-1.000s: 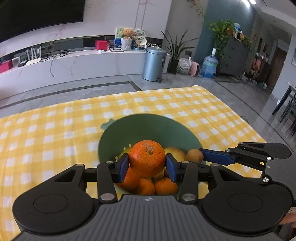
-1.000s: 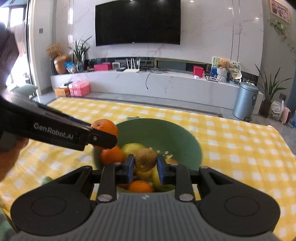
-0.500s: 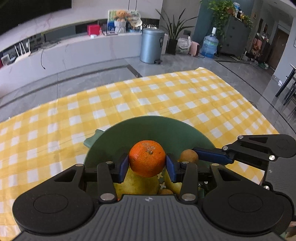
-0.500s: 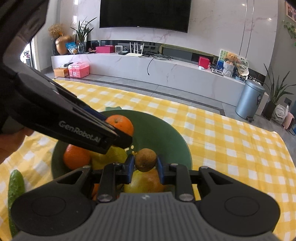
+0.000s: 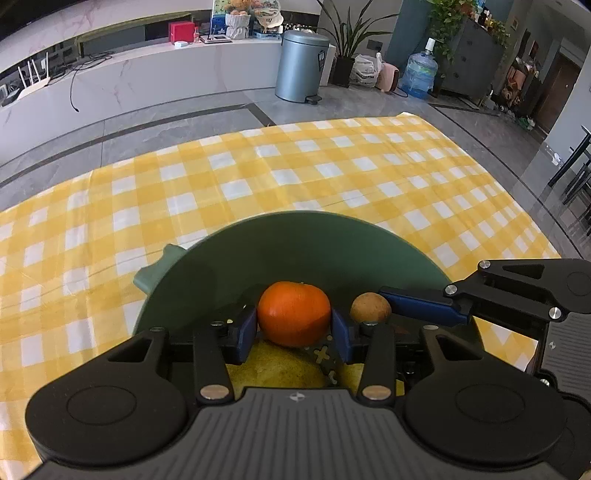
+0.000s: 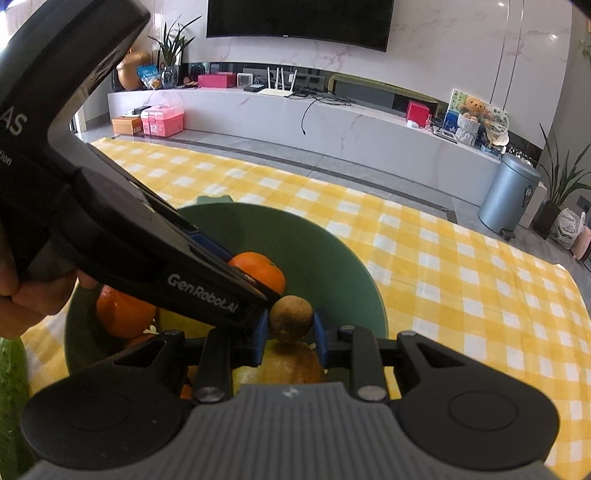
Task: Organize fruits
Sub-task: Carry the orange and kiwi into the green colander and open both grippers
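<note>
The counter's yellow-checked cloth (image 5: 332, 173) runs bare from the green bowl (image 5: 295, 243) to its far edge. Over the bowl, the left gripper (image 5: 294, 325) has its jaws clamped on a smooth round orange (image 5: 293, 312); just beside it, the right gripper (image 6: 290, 328) pinches a small, rough brown fruit (image 6: 290, 318).

Home living room: wall television (image 6: 297, 16), houseplants (image 5: 345, 35).

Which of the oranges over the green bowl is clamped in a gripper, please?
The orange between the left gripper fingers, above the bowl. The other orange lies loose in the bowl's left side, touching no gripper.
</note>
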Demonstrator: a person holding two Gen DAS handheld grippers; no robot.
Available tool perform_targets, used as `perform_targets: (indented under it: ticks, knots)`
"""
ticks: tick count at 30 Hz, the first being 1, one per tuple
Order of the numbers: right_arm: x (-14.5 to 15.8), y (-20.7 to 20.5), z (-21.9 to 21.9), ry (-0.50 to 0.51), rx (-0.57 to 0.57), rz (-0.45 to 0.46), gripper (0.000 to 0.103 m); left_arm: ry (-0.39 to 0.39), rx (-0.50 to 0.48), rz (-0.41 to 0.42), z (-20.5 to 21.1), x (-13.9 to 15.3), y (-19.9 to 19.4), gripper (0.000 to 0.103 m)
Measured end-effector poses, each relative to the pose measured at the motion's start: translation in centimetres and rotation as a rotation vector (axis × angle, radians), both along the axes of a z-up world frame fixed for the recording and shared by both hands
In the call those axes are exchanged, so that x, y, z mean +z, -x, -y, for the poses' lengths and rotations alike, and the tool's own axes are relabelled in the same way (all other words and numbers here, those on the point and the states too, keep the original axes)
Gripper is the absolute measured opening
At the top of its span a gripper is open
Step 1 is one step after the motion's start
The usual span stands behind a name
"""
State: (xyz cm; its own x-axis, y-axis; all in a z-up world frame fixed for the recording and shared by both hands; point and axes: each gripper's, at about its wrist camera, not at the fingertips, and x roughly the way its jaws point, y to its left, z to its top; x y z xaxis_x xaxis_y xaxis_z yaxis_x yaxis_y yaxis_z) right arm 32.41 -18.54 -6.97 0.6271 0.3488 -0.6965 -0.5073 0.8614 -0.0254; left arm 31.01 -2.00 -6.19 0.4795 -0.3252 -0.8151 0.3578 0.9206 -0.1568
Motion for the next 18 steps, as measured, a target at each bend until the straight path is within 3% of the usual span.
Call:
perform_targets:
  ticks: [11,18]
  knots:
    - [-0.3,-0.4,-0.4,0.001,0.007,-0.011,0.022,-0.007,0.044,0.026,-0.6,0.0,0.5,0.062]
    - [-0.1,-1.1,-0.4,-0.021,0.001,-0.049,0.022,-0.013,0.083,0.123,-1.4,2.1,2.6,0.066]
